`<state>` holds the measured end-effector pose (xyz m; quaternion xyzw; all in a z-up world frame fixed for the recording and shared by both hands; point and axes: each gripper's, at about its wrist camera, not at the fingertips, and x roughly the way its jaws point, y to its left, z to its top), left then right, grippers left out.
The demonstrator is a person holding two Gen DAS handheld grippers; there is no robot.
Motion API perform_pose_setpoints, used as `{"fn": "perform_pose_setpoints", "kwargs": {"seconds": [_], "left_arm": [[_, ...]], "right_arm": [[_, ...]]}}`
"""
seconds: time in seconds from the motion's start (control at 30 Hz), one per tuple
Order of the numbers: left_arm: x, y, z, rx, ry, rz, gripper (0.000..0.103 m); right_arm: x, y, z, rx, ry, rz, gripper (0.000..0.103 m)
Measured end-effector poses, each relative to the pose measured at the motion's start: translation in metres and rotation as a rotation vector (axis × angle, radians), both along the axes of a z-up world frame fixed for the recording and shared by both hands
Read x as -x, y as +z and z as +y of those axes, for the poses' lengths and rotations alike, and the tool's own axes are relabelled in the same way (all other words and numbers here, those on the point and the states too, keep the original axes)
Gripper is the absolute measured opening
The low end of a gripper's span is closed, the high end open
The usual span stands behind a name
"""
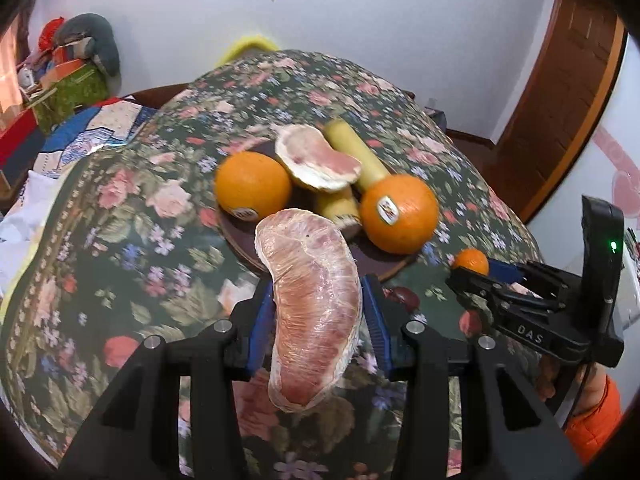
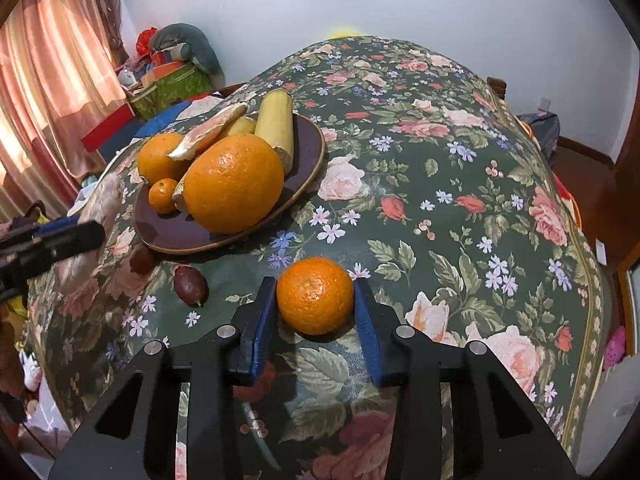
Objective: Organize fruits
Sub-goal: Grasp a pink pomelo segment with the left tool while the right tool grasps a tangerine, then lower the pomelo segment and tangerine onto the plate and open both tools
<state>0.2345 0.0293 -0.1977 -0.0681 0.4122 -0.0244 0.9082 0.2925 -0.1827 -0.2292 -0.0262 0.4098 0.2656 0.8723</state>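
Left wrist: left gripper point(image 1: 318, 316) jaws clamped on a wrapped pomelo segment point(image 1: 314, 308), glossy film, kidney-shaped, long axis running forward along the fingers, tip reaching the plate point(image 1: 240, 240) rim. Plate lies straight ahead, holding two oranges point(image 1: 253, 185), banana pieces and another pomelo piece.

Right wrist: right gripper point(image 2: 316, 312) jaws bracket a small mandarin point(image 2: 315, 295) on the floral surface point(image 2: 460, 200); pads look touching, grip unconfirmed. Plate is forward-left. Dark red fruit point(image 2: 191, 284) sits left of the jaws.

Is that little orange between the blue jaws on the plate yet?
Not yet. The mandarin sits between the right gripper's jaws, outside the plate.
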Motion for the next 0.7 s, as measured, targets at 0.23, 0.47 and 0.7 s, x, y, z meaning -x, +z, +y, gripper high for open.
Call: {"fn": "perform_pose_setpoints", "kwargs": {"seconds": [0.23, 0.47, 0.7], "left_arm": [[-0.008, 0.011, 0.012, -0.008, 0.024, -0.029, 0.043], [-0.025, 0.029, 0.014, -0.023, 0.01, -0.081, 0.043], [-0.044, 0.037, 0.015, -0.012, -0.006, -0.108, 0.043]], "right_arm": [[-0.002, 0.014, 0.001, -0.021, -0.001, -0.026, 0.034], [-0.014, 0.045, 0.006, -0.068, -0.003, -0.096, 0.034], [-0.031, 0.068, 0.025, -0.082, 0.023, -0.158, 0.034]]}}
